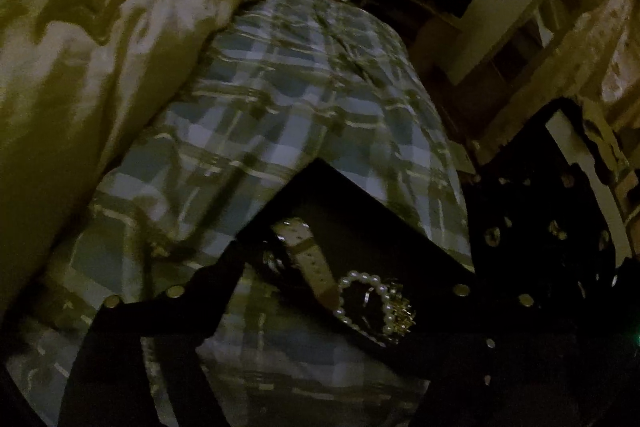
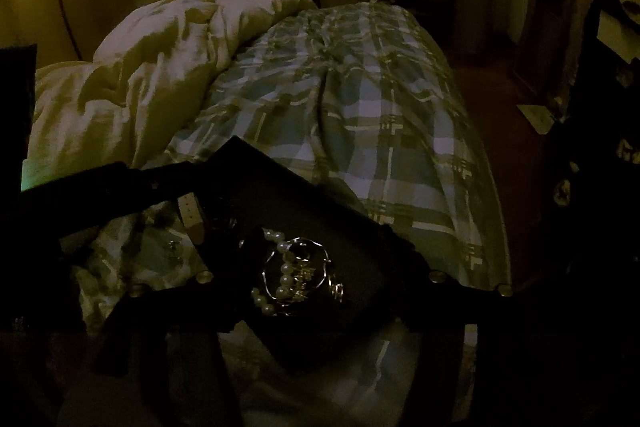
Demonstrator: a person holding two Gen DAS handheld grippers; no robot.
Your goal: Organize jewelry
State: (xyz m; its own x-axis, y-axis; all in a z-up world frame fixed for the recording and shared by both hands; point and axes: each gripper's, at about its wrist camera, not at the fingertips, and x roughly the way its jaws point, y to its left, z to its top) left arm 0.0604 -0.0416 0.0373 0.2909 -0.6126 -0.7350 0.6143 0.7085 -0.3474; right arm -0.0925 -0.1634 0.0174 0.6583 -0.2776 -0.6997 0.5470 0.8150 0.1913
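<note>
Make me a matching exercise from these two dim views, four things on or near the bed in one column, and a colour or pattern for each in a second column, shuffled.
Things:
1. pearl bracelet
2. watch strap
3. bedsheet
4. comforter

Descriptions:
A. blue-green and white plaid
B. plain cream, bunched in folds
C. round white beads in a loop
D. pale band with punched holes

Pairs: 1-C, 2-D, 3-A, 4-B
</note>
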